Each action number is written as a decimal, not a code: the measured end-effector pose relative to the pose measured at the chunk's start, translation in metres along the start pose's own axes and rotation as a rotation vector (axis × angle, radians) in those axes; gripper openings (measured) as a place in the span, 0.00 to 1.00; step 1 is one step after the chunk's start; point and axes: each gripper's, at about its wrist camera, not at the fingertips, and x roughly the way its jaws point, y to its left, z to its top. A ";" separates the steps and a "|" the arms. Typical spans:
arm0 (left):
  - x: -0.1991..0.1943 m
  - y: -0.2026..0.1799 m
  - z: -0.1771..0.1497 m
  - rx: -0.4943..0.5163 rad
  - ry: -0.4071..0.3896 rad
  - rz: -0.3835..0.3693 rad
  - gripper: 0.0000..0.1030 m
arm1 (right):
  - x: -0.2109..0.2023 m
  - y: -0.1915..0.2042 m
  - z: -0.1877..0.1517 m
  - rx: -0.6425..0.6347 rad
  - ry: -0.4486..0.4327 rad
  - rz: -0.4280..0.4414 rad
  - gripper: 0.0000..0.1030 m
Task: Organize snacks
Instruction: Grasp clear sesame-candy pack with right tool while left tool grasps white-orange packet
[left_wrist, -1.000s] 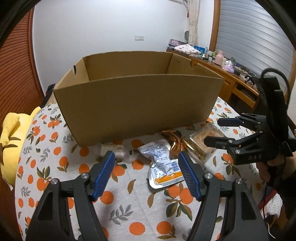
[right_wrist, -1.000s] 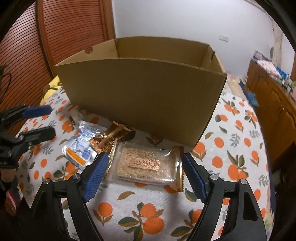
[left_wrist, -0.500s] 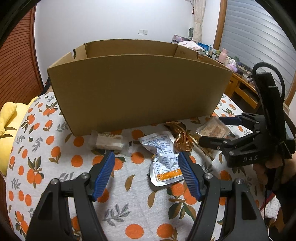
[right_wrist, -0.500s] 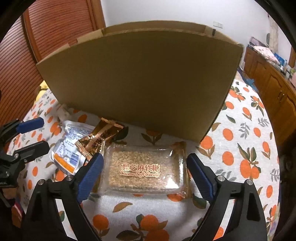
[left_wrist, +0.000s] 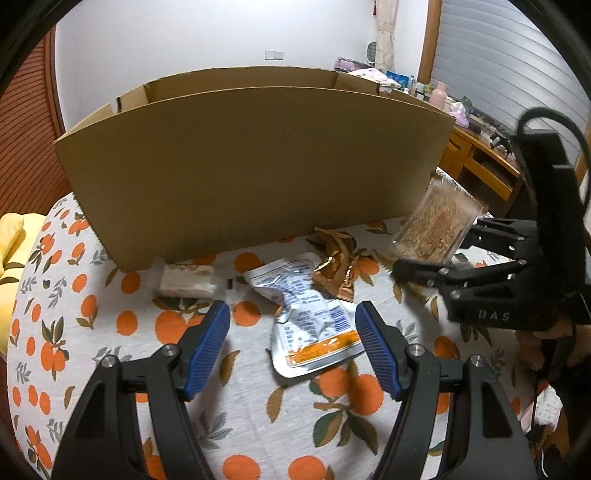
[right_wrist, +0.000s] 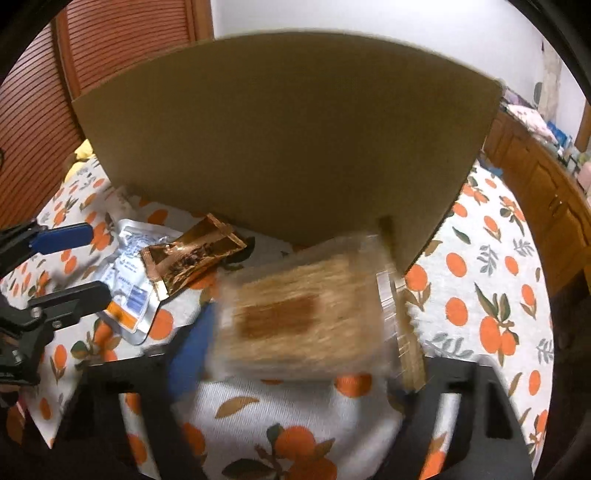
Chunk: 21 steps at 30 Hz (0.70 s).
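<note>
While the right gripper (right_wrist: 295, 332) pinches the sesame candy pack (right_wrist: 306, 317) above the counter (left_wrist: 258, 424), the cardboard box (left_wrist: 255, 162) wall rises directly ahead. The left gripper (left_wrist: 293, 347) hangs spread over the silver pouch (left_wrist: 310, 332), with the gold wrapper (left_wrist: 336, 266) and white packet (left_wrist: 184, 280) near the box.

**Bedroom backdrop**

White wall (left_wrist: 184, 40) with a switch plate (left_wrist: 274, 55); reddish slatted door (right_wrist: 48, 85) at left; grey blind (left_wrist: 491, 48) in a wood frame; cluttered wooden dresser (left_wrist: 476, 155) at right; curtain (left_wrist: 386, 33) in the corner.

Blurred sesame candy pack (right_wrist: 306, 317) clamped in right hand-held gripper (right_wrist: 295, 332), cardboard box (right_wrist: 288, 140) behind
</note>
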 end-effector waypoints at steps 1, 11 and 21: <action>0.001 -0.001 0.001 0.001 0.003 0.002 0.69 | -0.002 -0.002 -0.002 0.006 0.001 0.003 0.53; 0.022 -0.015 0.011 0.038 0.051 0.036 0.69 | -0.027 -0.019 -0.024 0.055 -0.043 0.037 0.29; 0.031 -0.020 0.011 0.051 0.072 0.037 0.53 | -0.046 -0.013 -0.032 0.051 -0.107 0.074 0.24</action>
